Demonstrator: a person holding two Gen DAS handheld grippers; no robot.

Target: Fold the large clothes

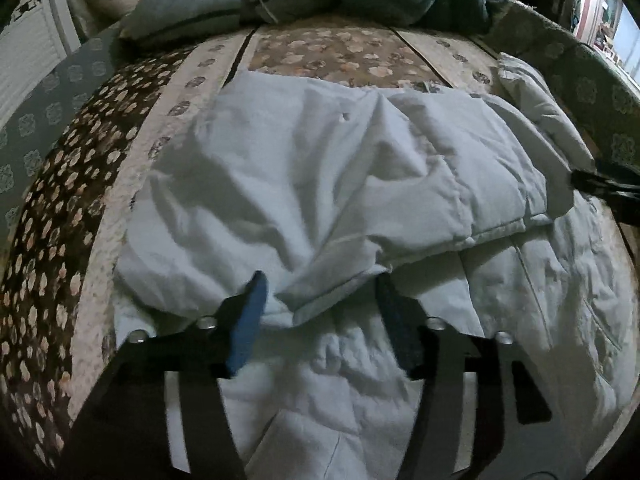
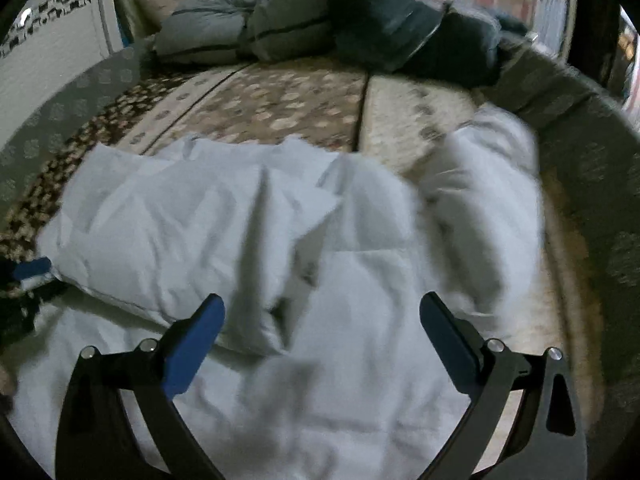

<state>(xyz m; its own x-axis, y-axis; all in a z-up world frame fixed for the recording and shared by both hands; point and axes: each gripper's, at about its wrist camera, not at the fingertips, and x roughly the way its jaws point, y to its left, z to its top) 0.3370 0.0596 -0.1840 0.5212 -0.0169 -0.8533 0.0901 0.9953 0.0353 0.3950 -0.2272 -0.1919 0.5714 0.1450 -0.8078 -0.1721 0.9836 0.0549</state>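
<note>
Left wrist view: the left tongs [image 1: 320, 292] stand parted over the rumpled white padded garment [image 1: 320, 184] lying mid-bed on the floral brown bedspread [image 1: 332, 52], a fold between the fingers.

Right wrist view: the right tongs [image 2: 322, 320] gape wide, empty; grey pillows [image 2: 248, 28] sit at the bed's far edge.

Left gripper [image 1: 320, 284]: jaws spread, blue-padded fingers [image 1: 250, 316] angled forward and down. Right gripper [image 2: 322, 312]: jaws spread wide, nothing between the pads. In the left wrist view, right gripper tip at far right edge.
</note>
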